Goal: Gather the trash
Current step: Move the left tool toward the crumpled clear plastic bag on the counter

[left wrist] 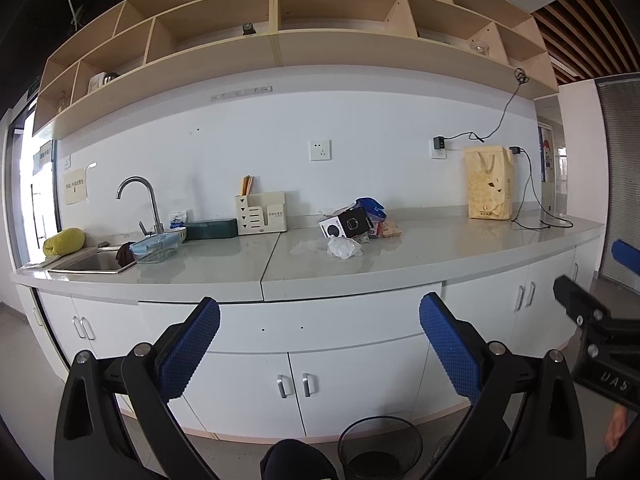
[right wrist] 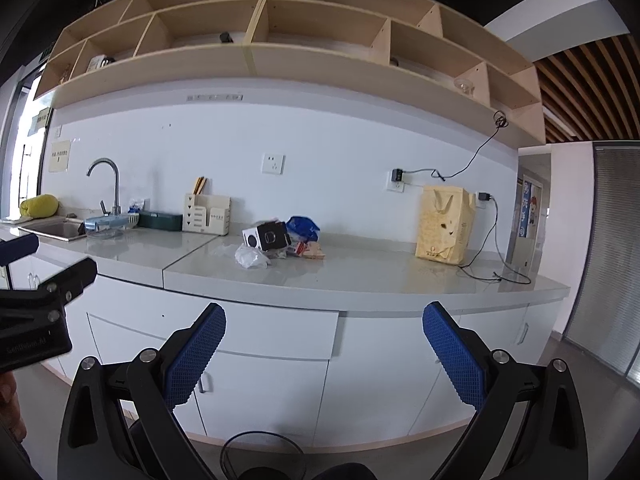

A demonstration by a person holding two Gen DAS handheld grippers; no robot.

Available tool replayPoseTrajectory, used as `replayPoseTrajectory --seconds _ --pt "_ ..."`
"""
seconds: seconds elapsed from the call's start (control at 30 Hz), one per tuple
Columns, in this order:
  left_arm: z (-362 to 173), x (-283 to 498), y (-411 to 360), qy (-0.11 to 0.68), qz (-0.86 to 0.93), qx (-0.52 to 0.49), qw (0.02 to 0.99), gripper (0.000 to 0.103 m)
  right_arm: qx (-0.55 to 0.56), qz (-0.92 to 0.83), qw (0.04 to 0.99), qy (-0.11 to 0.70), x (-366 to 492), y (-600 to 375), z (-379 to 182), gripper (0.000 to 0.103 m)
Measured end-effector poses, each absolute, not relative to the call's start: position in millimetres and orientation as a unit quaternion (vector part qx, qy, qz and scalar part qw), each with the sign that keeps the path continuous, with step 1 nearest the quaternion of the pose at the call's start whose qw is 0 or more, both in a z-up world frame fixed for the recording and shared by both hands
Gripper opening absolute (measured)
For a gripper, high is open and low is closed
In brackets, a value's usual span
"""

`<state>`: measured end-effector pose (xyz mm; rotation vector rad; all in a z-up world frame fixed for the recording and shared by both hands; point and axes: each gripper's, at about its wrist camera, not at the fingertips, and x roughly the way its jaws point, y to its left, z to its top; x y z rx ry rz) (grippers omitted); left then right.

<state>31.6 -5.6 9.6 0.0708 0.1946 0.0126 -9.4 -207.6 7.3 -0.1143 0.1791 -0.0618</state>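
A pile of trash lies on the grey counter (left wrist: 420, 256): a black-and-white box (left wrist: 346, 222), a crumpled white plastic bag (left wrist: 344, 248), a blue bag (left wrist: 371, 206) and a snack wrapper (left wrist: 391, 230). The right wrist view shows the same box (right wrist: 267, 236), white bag (right wrist: 251, 257) and blue bag (right wrist: 303, 227). My left gripper (left wrist: 320, 312) is open and empty, held well in front of the counter. My right gripper (right wrist: 324, 320) is open and empty too. A black mesh bin (left wrist: 380, 446) stands on the floor below; its rim shows in the right wrist view (right wrist: 260, 452).
A sink (left wrist: 94, 262) with a tap (left wrist: 140, 200), a glass container (left wrist: 154, 246), a green box (left wrist: 210, 228) and a cream organiser (left wrist: 261, 213) are at the left. A yellow paper bag (left wrist: 489, 183) and black cables (left wrist: 540, 222) are at the right. White cabinets (left wrist: 296, 380) are below.
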Motion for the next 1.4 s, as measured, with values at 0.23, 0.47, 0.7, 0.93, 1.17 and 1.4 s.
replayPoseTrajectory --seconds 0.23,0.47,0.7,0.93,1.17,1.4 --pt "24.2 90.4 -11.7 0.104 -0.003 0.048 0.993 0.099 -0.066 -0.035 0.993 0.094 49.1 -206.6 25.0 0.100" --pt "8.5 182.4 -17.1 0.140 -0.001 0.071 0.988 0.099 -0.040 -0.012 0.992 0.116 143.3 -213.2 29.1 0.100" --pt "-29.5 301.7 -2.8 0.223 -0.025 0.027 0.974 0.099 -0.054 -0.017 0.990 0.132 254.2 -212.8 20.0 0.100" --pt "-39.6 384.8 3.0 0.230 -0.036 0.023 0.972 0.099 -0.034 0.004 0.987 0.159 351.6 -214.5 1.2 0.100" --pt "-39.3 441.2 -3.1 0.233 -0.057 0.039 0.970 0.099 -0.064 0.034 0.984 0.163 434.4 -205.1 2.6 0.100" --pt "-47.9 489.9 -3.8 0.242 -0.073 0.011 0.967 0.099 -0.067 0.050 0.982 0.167 493.4 -207.1 7.7 0.100"
